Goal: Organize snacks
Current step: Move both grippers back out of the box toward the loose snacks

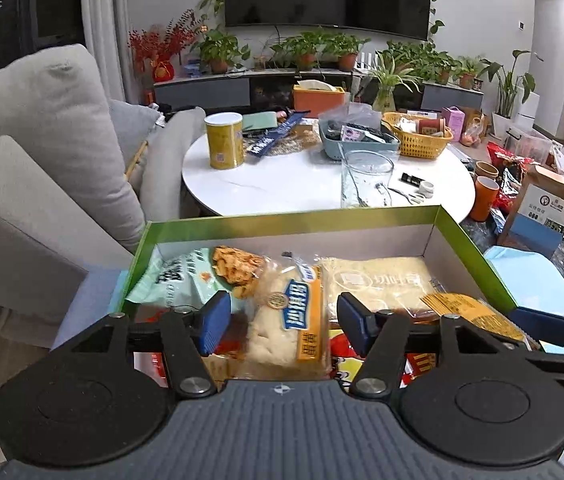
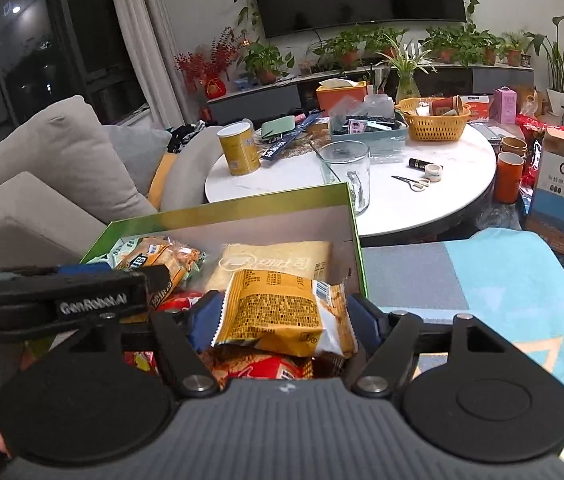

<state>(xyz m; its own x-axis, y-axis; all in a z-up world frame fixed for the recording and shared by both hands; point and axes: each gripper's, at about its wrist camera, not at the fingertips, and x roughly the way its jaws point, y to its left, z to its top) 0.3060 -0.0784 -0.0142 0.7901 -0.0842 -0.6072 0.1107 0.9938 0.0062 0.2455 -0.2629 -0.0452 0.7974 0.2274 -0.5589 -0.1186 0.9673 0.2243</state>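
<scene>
Your right gripper [image 2: 282,316] fingers pinch one yellow snack packet [image 2: 282,314] over the green box [image 2: 241,210]. Your left gripper [image 1: 282,322] fingers are spread, empty, above one bread pack [image 1: 286,320] inside among four packets.

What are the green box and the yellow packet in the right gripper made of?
Green box: likely cardboard, glossy green outside, plain matte inside, with straight folded walls. Yellow packet: thin plastic film, slightly shiny and crinkled, with a zigzag sealed edge; the right gripper straddles it.

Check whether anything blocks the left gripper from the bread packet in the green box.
Nothing visible does. The left gripper is open, its fingers on either side of the bread packet in the green box, with no other snack between.
</scene>
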